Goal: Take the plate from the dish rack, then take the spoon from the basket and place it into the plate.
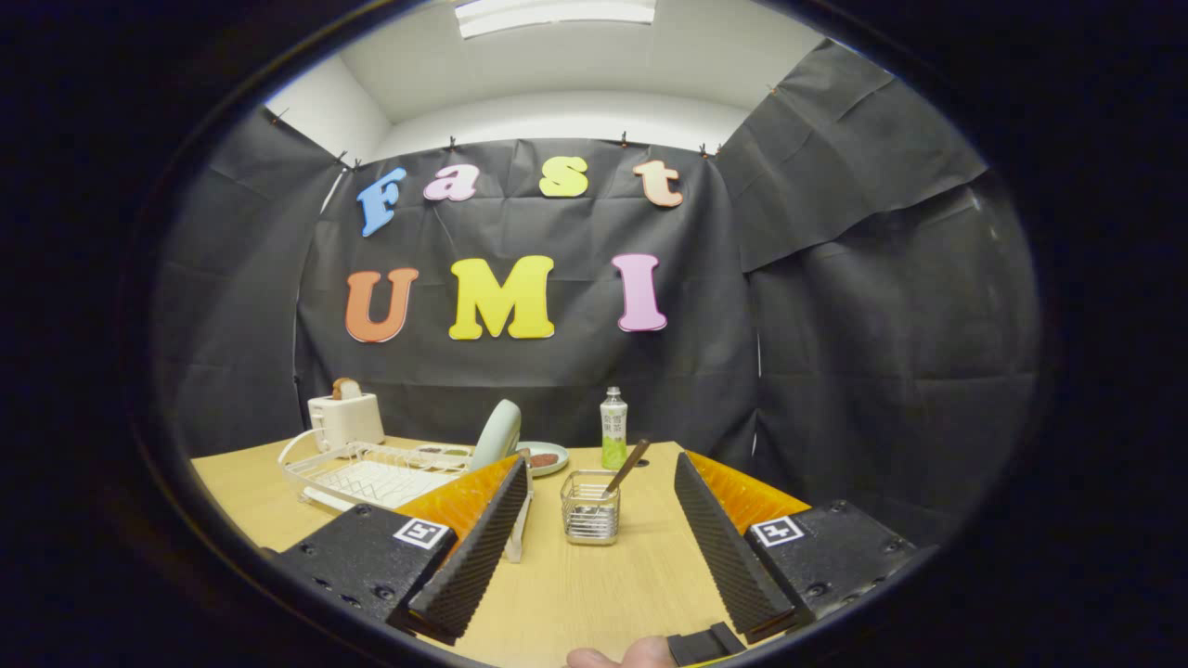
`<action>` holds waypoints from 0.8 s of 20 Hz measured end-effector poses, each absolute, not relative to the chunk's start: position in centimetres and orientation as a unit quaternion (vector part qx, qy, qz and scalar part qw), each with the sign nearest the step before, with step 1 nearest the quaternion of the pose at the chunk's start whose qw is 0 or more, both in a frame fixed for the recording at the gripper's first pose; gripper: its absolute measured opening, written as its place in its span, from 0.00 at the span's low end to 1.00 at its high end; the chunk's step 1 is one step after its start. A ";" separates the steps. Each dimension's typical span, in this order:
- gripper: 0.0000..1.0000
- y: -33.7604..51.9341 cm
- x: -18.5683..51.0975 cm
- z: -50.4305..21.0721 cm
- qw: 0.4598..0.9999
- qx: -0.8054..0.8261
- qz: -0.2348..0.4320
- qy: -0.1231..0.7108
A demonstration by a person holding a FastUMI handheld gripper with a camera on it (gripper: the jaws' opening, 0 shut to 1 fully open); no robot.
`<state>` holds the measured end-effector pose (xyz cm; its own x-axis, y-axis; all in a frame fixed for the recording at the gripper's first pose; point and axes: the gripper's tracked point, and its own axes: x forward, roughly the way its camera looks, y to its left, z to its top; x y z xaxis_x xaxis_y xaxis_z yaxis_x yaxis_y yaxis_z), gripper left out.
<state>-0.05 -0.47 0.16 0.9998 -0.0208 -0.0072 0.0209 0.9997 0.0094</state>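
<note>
Gripper (594,547): lower centre; fingers spread wide, holding nothing.
Basket (590,508): centre, just ahead between the fingers; spoon (626,467) leaning inside it, handle up.
Dish rack (371,473): left of centre; pale plate (495,433) standing on edge at its right end.
Far table: toaster (345,418), bottle (613,429), small dish (546,457).
Progress: judged at the start; plate and spoon both untaken.

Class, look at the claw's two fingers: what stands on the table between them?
In the gripper view, the open claw has a wire basket between its fingers, standing on the table with a spoon leaning in it.
</note>
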 end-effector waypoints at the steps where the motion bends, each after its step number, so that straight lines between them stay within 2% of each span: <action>1: 1.00 -0.5 0.0 0.2 1.000 0.002 -0.012 0.004; 11: 1.00 1.3 3.1 5.2 0.999 -0.011 0.034 0.005; 16: 1.00 3.1 7.6 8.7 0.995 -0.025 0.082 0.057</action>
